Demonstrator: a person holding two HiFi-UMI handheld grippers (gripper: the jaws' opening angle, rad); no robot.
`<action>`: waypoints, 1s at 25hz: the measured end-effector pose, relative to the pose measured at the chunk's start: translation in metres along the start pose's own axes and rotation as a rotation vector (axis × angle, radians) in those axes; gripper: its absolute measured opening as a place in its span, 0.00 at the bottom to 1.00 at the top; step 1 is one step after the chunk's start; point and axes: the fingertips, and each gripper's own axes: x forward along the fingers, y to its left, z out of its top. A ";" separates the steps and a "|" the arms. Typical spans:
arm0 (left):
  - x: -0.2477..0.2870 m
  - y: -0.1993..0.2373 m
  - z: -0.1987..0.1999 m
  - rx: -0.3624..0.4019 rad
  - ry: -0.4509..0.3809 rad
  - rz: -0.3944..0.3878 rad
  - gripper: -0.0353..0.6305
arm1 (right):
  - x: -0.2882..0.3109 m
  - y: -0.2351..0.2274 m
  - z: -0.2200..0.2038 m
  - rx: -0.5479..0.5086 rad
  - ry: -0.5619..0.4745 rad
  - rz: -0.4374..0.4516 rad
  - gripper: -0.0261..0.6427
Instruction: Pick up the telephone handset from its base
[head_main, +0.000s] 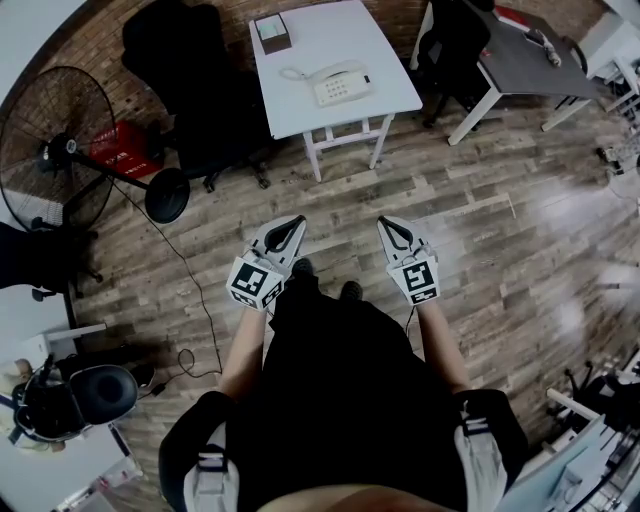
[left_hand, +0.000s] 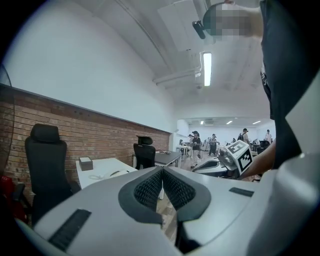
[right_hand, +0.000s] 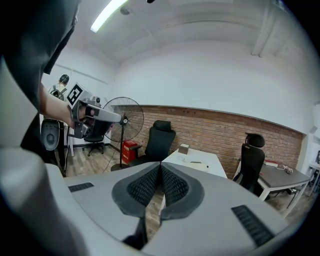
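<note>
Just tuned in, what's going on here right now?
A person stands holding the left tongs and right tongs, both shut and empty. The handset rests on its base on the white table ahead, well apart from both tongs. The pickup has not begun.

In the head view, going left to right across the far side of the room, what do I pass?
Standing fan → black office chair → white table with the telephone → second black chair → grey desk.
</note>
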 end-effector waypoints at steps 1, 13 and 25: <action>0.000 0.000 -0.001 -0.003 -0.003 -0.001 0.08 | 0.001 0.001 -0.001 -0.003 0.002 0.000 0.04; 0.029 0.048 0.014 0.026 -0.025 -0.057 0.08 | 0.026 -0.020 -0.003 0.037 0.028 -0.097 0.04; 0.057 0.089 0.023 0.030 -0.018 -0.091 0.08 | 0.064 -0.039 0.006 0.062 0.047 -0.124 0.04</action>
